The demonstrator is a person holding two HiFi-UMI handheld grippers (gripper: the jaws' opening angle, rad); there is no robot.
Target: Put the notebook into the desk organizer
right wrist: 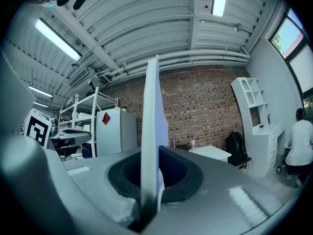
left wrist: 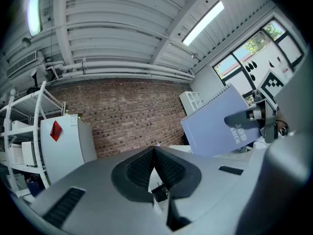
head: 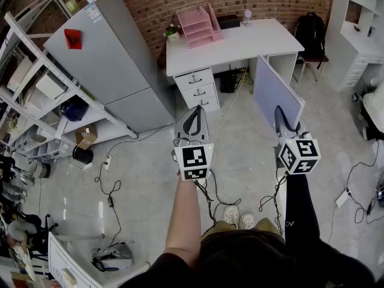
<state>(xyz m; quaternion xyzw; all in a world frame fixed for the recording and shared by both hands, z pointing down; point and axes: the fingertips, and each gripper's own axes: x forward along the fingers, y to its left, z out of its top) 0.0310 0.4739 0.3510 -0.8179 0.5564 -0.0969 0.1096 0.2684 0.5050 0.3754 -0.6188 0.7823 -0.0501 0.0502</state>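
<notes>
Clamped by one edge in the right gripper [head: 285, 123] at centre right, left gripper [left wrist: 154, 153] shut empty, the notebook [head: 275, 92] may slip before reaching the desk organizer [head: 201, 24] at upper centre

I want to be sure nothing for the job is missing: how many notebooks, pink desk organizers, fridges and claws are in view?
notebook: 1
pink desk organizer: 1
fridge: 1
claw: 2, the left claw and the right claw
Total: 5
</notes>
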